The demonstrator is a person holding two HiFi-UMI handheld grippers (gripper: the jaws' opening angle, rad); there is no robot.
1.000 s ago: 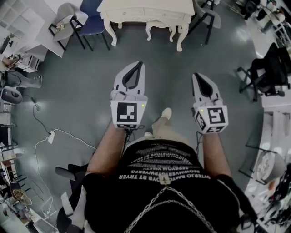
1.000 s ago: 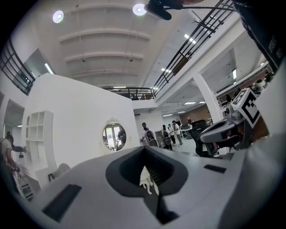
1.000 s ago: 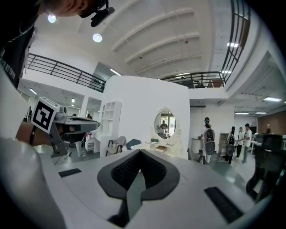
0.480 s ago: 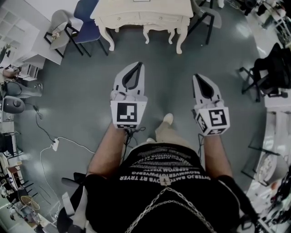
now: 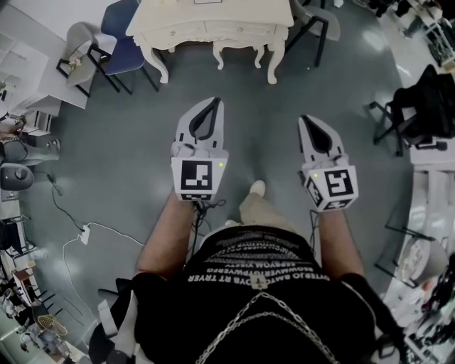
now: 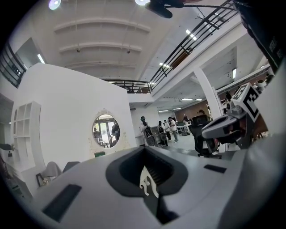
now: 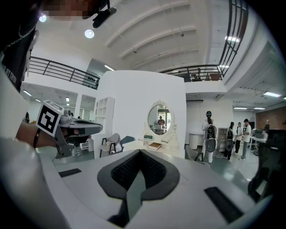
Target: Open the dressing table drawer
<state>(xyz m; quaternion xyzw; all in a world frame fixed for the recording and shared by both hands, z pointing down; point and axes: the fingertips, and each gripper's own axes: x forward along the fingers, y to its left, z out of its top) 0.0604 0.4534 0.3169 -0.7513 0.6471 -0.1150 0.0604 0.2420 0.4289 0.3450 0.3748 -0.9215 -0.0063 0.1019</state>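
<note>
A cream dressing table (image 5: 210,15) with curved legs stands at the top of the head view, its drawer fronts (image 5: 213,30) facing me. Both grippers are held out over the grey floor, well short of it. My left gripper (image 5: 213,104) points at the table with its jaws together and nothing in them. My right gripper (image 5: 307,119) is shut and empty too. In the right gripper view the oval mirror (image 7: 160,120) and the table top (image 7: 154,144) show beyond the closed jaws (image 7: 140,152). The left gripper view shows the mirror (image 6: 106,131) above its joined jaws (image 6: 145,150).
A grey chair (image 5: 80,44) and a blue chair (image 5: 122,32) stand left of the table, a dark chair (image 5: 316,25) at its right. A black office chair (image 5: 425,106) is at the far right. A cable with a power strip (image 5: 85,233) lies on the floor. People (image 7: 210,134) stand far behind.
The dressing table has come lower and further left in the head view as I walk towards it. Both grippers keep the same shut pose in front of me.
</note>
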